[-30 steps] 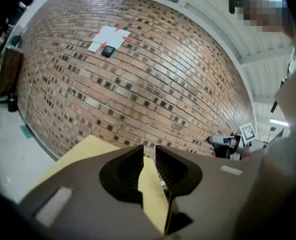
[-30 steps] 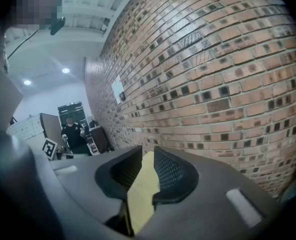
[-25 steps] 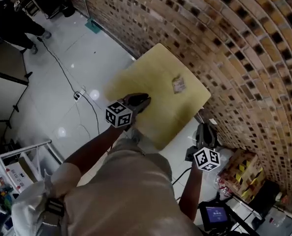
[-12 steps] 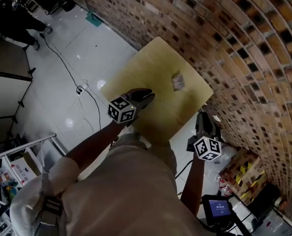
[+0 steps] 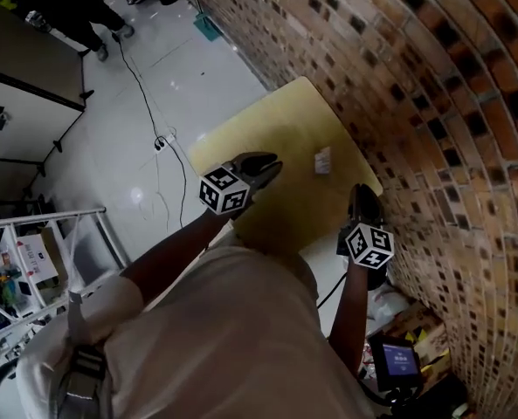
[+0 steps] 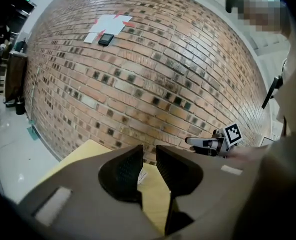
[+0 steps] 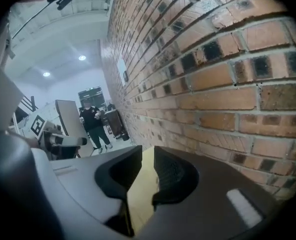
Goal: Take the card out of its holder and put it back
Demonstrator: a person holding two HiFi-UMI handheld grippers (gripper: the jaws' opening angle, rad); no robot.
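Left tool (image 5: 272, 166) and right tool (image 5: 363, 195), narrowly parted and empty, have drawn nearer the card holder (image 5: 323, 160) mid-frame on the table (image 5: 259, 120); a grasp looks close.

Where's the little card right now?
In the head view, the card lies on the yellow table, toward its right edge beside the brick wall.

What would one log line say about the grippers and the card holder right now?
left gripper: open, empty, over table | right gripper: open, empty, beside brick wall | card holder: on table, untouched
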